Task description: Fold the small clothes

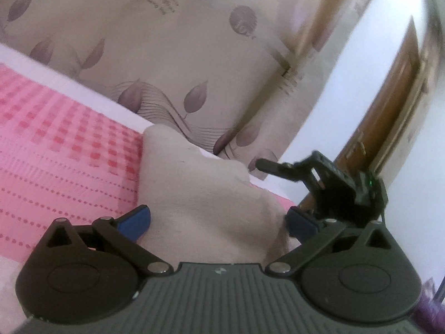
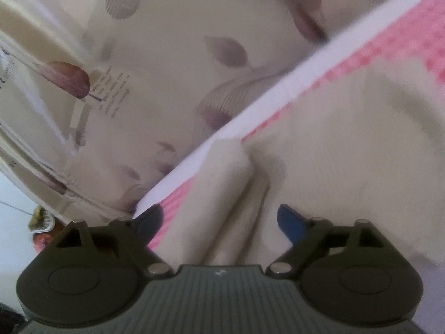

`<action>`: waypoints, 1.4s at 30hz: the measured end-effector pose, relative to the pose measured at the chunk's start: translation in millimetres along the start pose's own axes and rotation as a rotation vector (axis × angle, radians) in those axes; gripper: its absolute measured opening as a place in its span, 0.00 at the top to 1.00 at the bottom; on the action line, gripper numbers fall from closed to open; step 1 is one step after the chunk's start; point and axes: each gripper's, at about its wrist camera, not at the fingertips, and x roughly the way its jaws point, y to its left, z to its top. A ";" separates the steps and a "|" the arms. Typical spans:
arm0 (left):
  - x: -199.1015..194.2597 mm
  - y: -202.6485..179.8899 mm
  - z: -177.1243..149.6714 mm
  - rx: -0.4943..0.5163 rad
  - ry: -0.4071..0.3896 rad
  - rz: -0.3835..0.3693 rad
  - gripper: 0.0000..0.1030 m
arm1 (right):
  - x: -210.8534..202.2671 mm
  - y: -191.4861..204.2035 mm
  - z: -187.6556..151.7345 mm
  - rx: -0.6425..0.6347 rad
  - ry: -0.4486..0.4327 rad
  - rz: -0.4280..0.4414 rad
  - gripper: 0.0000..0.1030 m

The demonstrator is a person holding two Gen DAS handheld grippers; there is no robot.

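Beige cloth, a small garment [image 1: 205, 194], lies on a pink checked bedspread [image 1: 55, 144] and fills the middle of both wrist views. In the left wrist view the left gripper [image 1: 218, 221] has its two blue-tipped fingers [image 1: 136, 222] spread wide apart, one on each side of a raised fold of the garment, with the cloth lying between them but not pinched. The right gripper [image 1: 281, 186], black with a small green light, shows just beyond the garment's right edge in that view.

In the right wrist view the right gripper [image 2: 219, 221] is also spread open, its fingers [image 2: 292, 222] on either side of a rolled ridge of the garment [image 2: 347, 153], which runs away toward the bed's white edge [image 2: 250, 105]. The picture is blurred, so whether the tips touch the cloth is unclear.

Behind the bed hangs a cream curtain [image 1: 155, 55] printed with mauve leaves. A brown wooden door [image 1: 389, 97] stands at the right of the left wrist view.
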 end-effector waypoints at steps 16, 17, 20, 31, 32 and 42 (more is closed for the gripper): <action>-9.8 -6.1 -1.6 0.047 -0.066 0.073 0.01 | 0.1 43.3 12.1 -0.216 -0.103 -0.044 0.85; -9.7 -5.7 -1.6 0.044 -0.070 0.078 0.01 | -7.8 44.2 17.8 -0.222 -0.111 -0.048 0.85; -9.5 -4.9 -2.3 0.039 -0.069 0.087 0.01 | -22.1 47.6 25.2 -0.274 -0.101 -0.084 0.86; -5.4 -1.3 -1.5 0.012 -0.057 0.099 0.01 | -45.4 -8.1 37.4 -0.064 -0.021 -0.022 0.86; -5.1 -1.2 -1.6 0.012 -0.056 0.099 0.01 | -43.4 -9.2 32.8 -0.054 -0.010 -0.011 0.80; -1.0 -0.2 -1.6 0.020 -0.042 0.089 0.00 | -4.7 -12.4 2.6 0.047 0.050 0.035 0.26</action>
